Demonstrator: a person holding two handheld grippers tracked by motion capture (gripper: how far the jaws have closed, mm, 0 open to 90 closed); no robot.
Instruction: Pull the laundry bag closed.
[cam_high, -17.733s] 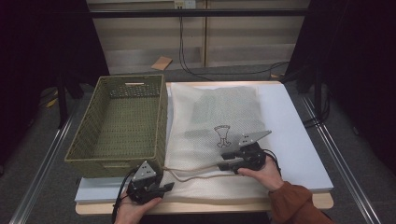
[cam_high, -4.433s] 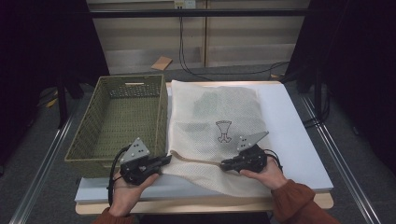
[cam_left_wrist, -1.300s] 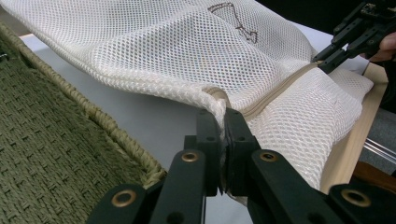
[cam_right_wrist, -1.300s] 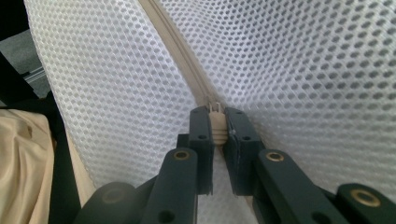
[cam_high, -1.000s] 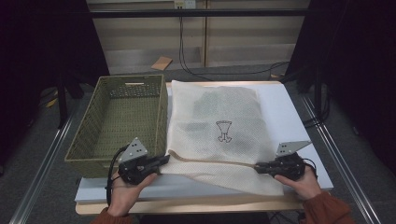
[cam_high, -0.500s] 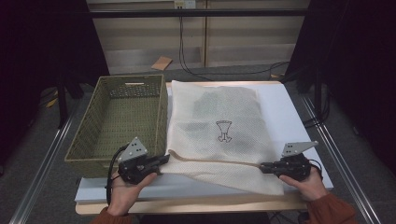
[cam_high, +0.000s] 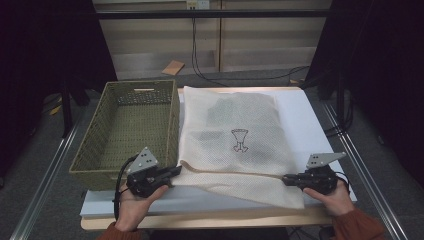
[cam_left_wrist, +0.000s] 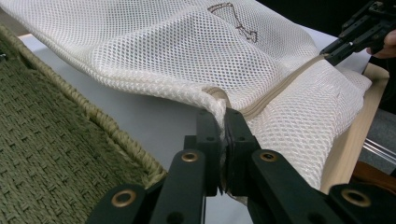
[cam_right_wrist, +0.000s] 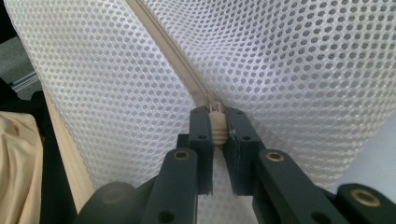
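Observation:
A white mesh laundry bag with dark clothes inside lies flat on the white table top. Its beige zipper runs along the near edge. My left gripper is shut on the bag's corner fabric at the zipper's left end. My right gripper is shut on the beige zipper pull at the right part of the zipper. In the left gripper view the right gripper shows far off, at the other end of the zipper line.
A green woven basket stands to the left of the bag, its rim close to my left gripper. The wooden table edge runs in front of both hands. Dark floor and metal rails flank the table.
Over the earlier frames my right gripper has travelled right along the zipper, only slightly in the last second. The left gripper has kept its place at the bag's corner.

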